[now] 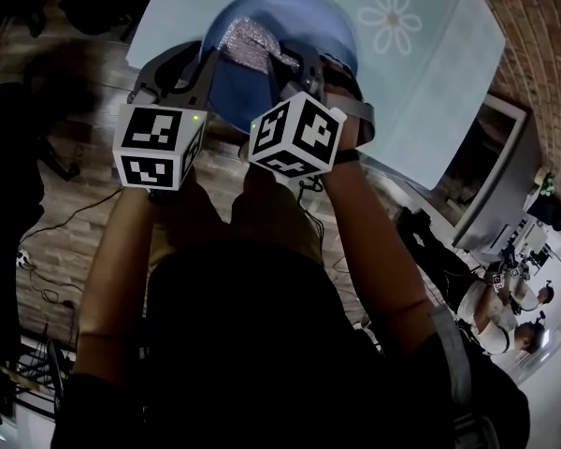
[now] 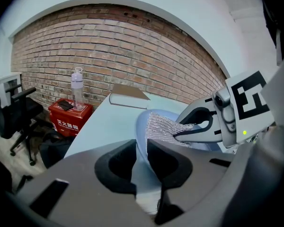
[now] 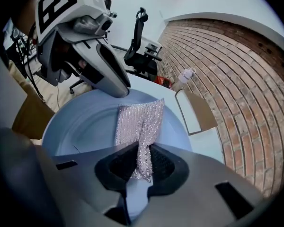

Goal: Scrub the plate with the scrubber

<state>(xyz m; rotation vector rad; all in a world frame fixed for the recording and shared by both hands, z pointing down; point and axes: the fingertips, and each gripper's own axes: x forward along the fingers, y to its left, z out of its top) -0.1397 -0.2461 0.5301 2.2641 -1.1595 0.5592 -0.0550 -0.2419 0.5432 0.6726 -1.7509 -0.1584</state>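
A blue plate (image 1: 299, 26) is held up over the pale table, tilted. My left gripper (image 2: 139, 162) is shut on the plate's (image 2: 143, 136) rim, which runs between the two pads. My right gripper (image 3: 141, 162) is shut on a silvery mesh scrubber (image 3: 141, 124), pinching its near end. The scrubber lies spread on the plate's (image 3: 85, 126) inner face. From the head view the scrubber (image 1: 248, 43) rests on the plate's left half, just beyond both marker cubes. The left gripper view shows the scrubber (image 2: 163, 126) beneath the other gripper's fingers (image 2: 199, 132).
A pale blue table (image 1: 430, 82) with a flower print lies under the plate. A flat board (image 2: 128, 97) lies at its far end near a brick wall. A water bottle (image 2: 77, 86) stands on a red box (image 2: 70, 116). Office chairs (image 3: 141, 37) and seated people (image 1: 505, 293) are off to the side.
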